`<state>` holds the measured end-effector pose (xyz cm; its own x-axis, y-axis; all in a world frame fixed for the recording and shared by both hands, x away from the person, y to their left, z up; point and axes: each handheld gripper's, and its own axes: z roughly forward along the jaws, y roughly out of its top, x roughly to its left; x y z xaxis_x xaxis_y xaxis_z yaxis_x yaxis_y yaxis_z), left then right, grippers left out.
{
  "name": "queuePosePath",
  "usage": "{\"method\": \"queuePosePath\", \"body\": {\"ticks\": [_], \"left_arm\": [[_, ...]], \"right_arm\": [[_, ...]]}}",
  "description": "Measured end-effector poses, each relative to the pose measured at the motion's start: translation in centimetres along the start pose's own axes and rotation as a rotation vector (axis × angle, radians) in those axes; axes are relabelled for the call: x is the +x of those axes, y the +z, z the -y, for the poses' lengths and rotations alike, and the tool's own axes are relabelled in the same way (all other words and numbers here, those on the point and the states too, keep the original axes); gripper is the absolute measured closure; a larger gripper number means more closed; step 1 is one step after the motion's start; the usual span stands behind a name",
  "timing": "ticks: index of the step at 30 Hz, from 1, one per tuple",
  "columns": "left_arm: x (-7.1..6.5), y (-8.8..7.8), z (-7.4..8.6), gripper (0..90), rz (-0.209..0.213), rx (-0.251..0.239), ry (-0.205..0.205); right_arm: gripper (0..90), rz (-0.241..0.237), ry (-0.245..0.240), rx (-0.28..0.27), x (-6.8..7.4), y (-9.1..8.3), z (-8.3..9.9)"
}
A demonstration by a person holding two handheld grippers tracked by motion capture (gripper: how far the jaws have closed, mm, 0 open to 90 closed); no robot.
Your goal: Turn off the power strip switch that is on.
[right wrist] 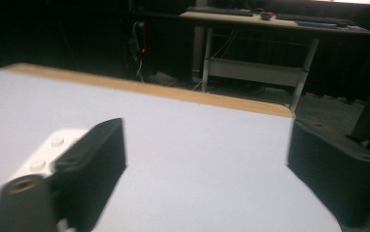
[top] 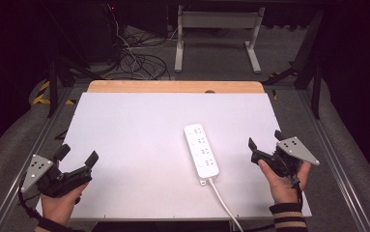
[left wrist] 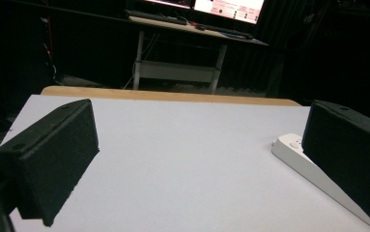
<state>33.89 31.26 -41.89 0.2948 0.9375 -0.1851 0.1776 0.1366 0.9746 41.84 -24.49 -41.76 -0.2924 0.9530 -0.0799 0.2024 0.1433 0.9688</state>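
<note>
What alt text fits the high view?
A white power strip lies on a white table, its cable running toward the near edge. A person's hands hold an open left tool and an open right tool at either side, neither touching the strip.

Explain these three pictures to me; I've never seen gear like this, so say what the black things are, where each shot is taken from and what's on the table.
No robot here: a person holds a hand-worked claw in each hand, the left claw and the right claw. The wide picture comes from a camera fixed above the table. The other two come from cameras riding on the claws, so the black blocks rising in them are each claw's own jaws. On the white table lies a white power strip, its cable running toward the person. Both claws stand open and hold nothing.
</note>
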Motion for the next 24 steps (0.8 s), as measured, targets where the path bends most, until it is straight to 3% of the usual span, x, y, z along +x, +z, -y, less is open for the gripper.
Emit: {"method": "queuePosePath", "body": {"ticks": [12,24], "left_arm": [[0.0,-0.02,0.01,0.1,0.006,0.003,0.002],[-0.02,-0.01,0.02,0.1,0.003,0.003,0.002]], "right_arm": [[7.2,-0.005,0.026,-0.06,0.4,-0.02,-0.08],[7.1,-0.002,0.012,-0.053,0.29,-0.04,0.08]]}}
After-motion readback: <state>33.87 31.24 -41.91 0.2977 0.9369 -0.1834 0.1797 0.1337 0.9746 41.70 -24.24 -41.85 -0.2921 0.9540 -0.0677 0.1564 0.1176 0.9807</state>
